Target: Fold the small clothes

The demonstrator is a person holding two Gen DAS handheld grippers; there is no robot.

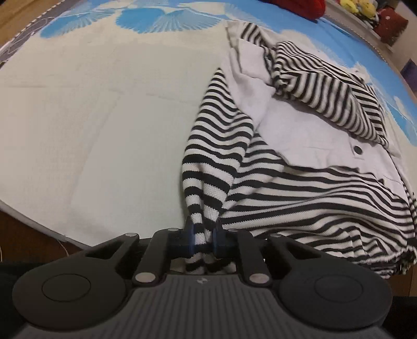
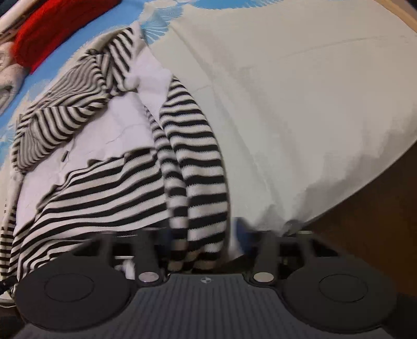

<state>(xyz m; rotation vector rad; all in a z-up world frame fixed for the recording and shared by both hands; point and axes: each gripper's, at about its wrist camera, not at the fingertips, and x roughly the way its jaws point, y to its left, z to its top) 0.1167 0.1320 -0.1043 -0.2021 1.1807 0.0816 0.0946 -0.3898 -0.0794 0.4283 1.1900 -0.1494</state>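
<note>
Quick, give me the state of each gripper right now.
Left gripper: shut on a bunched fold of the striped garment.
Right gripper: shut on striped fabric of the same garment; that view is blurred.

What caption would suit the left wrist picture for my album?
Left gripper pinching a black-and-white striped knit garment at its near edge on a cream bedspread.

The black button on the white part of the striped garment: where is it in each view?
Left wrist view: the button sits right of centre on the white panel.
Right wrist view: it shows edge-on, as a small dark mark at centre left.
Shared landmark: the red cloth at the top edge.
</note>
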